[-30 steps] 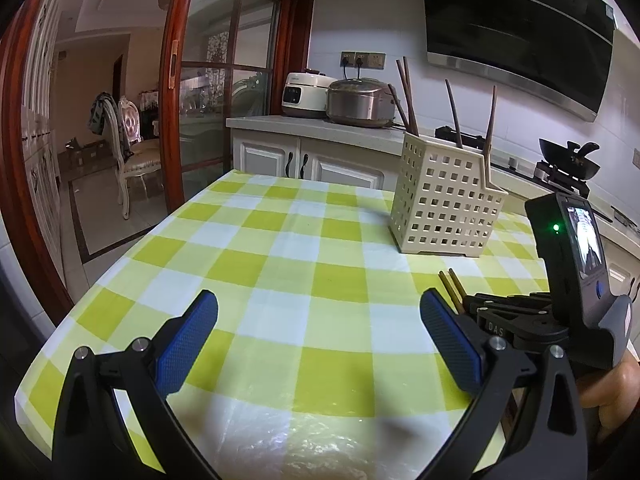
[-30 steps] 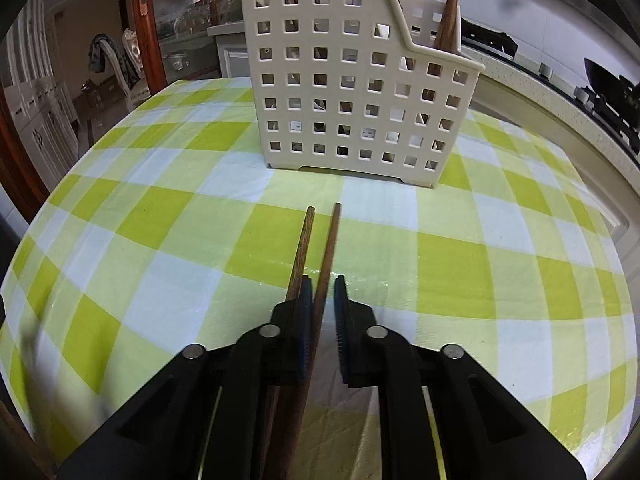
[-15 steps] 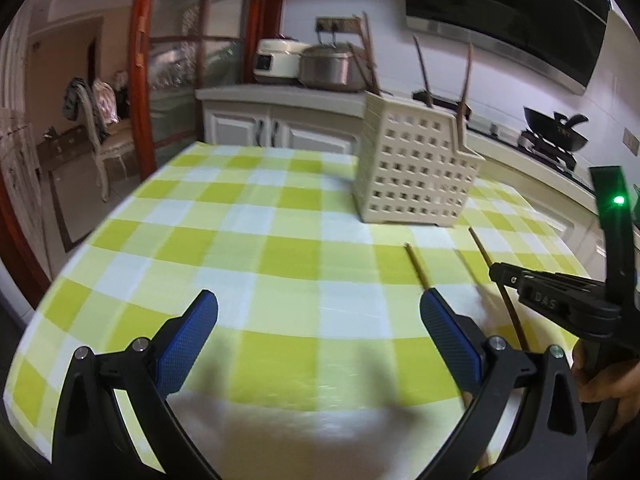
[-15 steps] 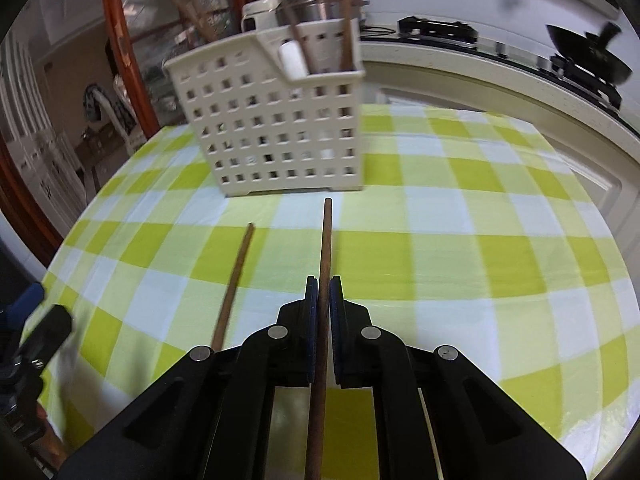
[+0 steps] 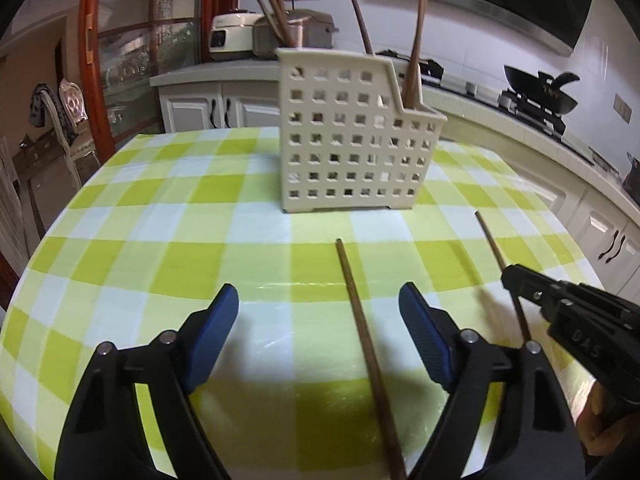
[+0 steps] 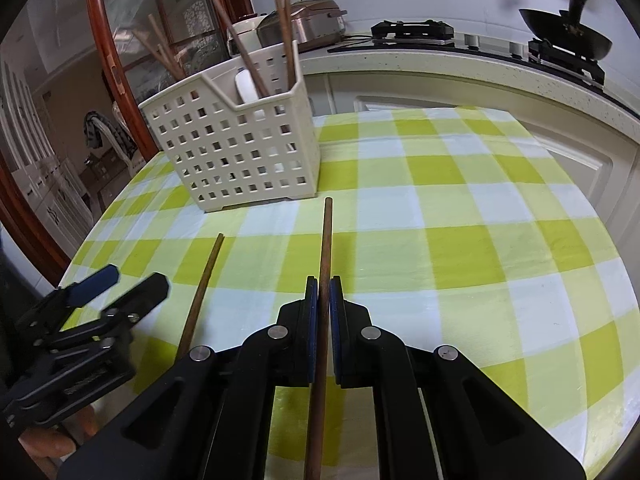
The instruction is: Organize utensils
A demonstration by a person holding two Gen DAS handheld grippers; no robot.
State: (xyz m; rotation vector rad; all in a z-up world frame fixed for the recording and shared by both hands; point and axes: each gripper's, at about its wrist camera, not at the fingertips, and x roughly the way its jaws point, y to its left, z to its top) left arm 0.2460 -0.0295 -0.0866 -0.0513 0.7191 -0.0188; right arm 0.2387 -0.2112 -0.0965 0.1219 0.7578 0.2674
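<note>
In the lower middle of the left wrist view, a loose chopstick (image 5: 362,344) lies flat on the table (image 5: 160,256) between the spread left tongs (image 5: 318,340), long axis toward the holder (image 5: 352,136), while the right tongs (image 6: 323,292) pinch another chopstick (image 6: 325,248).

Green/white check tablecloth (image 5: 168,264), cream perforated caddy (image 5: 344,152), brown chopsticks (image 6: 323,264), blue gripper pads (image 5: 420,332).
</note>
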